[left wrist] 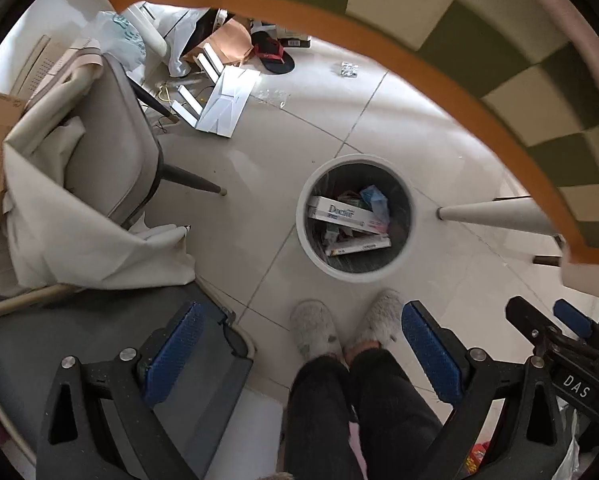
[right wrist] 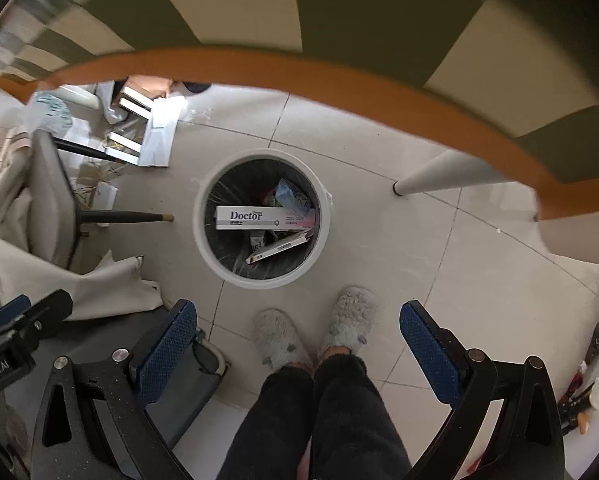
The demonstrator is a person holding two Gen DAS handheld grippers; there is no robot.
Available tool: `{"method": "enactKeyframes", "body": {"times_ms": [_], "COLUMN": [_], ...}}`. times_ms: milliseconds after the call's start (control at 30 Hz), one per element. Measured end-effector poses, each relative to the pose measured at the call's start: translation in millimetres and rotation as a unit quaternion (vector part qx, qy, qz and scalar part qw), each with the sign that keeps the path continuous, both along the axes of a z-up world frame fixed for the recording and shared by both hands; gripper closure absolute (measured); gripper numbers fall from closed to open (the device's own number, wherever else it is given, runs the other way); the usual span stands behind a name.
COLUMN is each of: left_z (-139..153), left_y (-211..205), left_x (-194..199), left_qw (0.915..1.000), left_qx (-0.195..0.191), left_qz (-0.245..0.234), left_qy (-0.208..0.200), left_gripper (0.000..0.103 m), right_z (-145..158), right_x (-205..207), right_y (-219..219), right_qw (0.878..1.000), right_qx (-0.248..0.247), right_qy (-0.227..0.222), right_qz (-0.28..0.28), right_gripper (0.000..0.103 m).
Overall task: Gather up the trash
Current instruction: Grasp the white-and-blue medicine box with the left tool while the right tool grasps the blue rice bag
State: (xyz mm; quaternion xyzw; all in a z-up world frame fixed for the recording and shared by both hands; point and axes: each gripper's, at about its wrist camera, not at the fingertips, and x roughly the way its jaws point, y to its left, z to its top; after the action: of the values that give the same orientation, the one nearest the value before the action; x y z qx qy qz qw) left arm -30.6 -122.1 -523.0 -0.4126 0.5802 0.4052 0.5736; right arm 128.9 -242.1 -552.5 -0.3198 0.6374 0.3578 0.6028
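Observation:
A round white trash bin with a dark liner stands on the tiled floor below both grippers; it also shows in the right wrist view. Inside lie a white "Doctor" box, a second flat box and crumpled wrappers. My left gripper is open and empty, high above the floor. My right gripper is open and empty too, and it shows at the right edge of the left wrist view.
The table's orange edge with checkered cloth arcs overhead. A table leg stands right of the bin. A grey chair with beige cloth is at left. The person's slippered feet are below the bin. Cardboard and bags clutter the far floor.

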Motion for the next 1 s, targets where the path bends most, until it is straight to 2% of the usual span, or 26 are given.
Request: {"method": "enactKeyframes", "body": {"times_ms": [133, 233, 367, 533, 667, 767, 900, 1000], "left_z": [44, 84, 144, 215, 256, 275, 286, 281], "left_y": [-7, -10, -5, 17, 46, 78, 137, 183], "left_x": [-3, -3, 4, 43, 97, 137, 187, 235], "left_qw": [1.0, 0.9997, 0.9974, 0.991, 0.9836, 0.9804, 0.9804, 0.9814], "left_qx": [0.005, 0.025, 0.07, 0.131, 0.175, 0.192, 0.195, 0.189], "left_qz": [-0.004, -0.009, -0.011, -0.014, -0.03, -0.03, -0.001, 0.025], "left_qy": [-0.001, -0.001, -0.01, -0.023, -0.03, -0.033, -0.029, -0.02], "left_gripper": [0.002, 0.002, 0.002, 0.002, 0.002, 0.002, 0.002, 0.002], "right_z": [50, 90, 146, 217, 263, 294, 316, 319], "right_x": [-9, -13, -10, 16, 61, 114, 200, 267], "right_y": [-7, -10, -9, 16, 52, 86, 149, 206], "right_qw": [1.0, 1.0, 0.998, 0.996, 0.996, 0.996, 0.995, 0.994], "right_qx": [0.006, 0.017, 0.04, 0.069, 0.083, 0.092, 0.079, 0.058], "right_qy": [0.006, 0.016, 0.04, 0.06, 0.044, 0.015, -0.038, -0.066], "right_qz": [0.002, -0.003, -0.014, -0.017, -0.004, 0.009, 0.038, 0.061], "right_gripper": [0.0, 0.0, 0.0, 0.0, 0.0, 0.0, 0.0, 0.0]}}
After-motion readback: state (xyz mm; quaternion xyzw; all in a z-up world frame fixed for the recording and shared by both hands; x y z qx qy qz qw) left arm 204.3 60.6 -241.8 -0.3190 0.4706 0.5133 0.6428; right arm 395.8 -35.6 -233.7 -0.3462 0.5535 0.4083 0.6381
